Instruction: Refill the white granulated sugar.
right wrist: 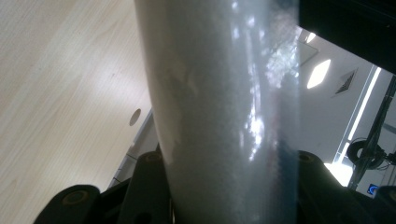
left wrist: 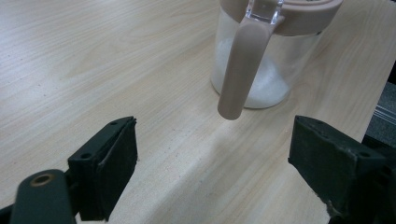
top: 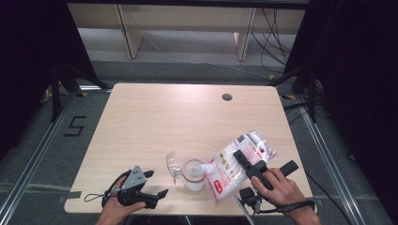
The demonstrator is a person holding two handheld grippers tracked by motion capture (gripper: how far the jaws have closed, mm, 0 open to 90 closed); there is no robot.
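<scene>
Left gripper point(top: 157, 183) – jaws apart, nothing between them, near desk's point(top: 155, 117) front edge | glass jar point(top: 193, 174) – upright on desk, lid point(top: 172, 165) flipped open leftward, white grains inside | bag point(top: 239, 161) – tilted, its corner over jar mouth | right gripper point(top: 240, 158) – clamped on bag.

A clear jar point(left wrist: 261, 60) with a dusty-pink lid and handle holds white grains, ahead of the black left gripper point(left wrist: 212, 172); the right gripper point(top: 251, 166), also black, clasps a white bag point(top: 237, 164) printed in red.
</scene>
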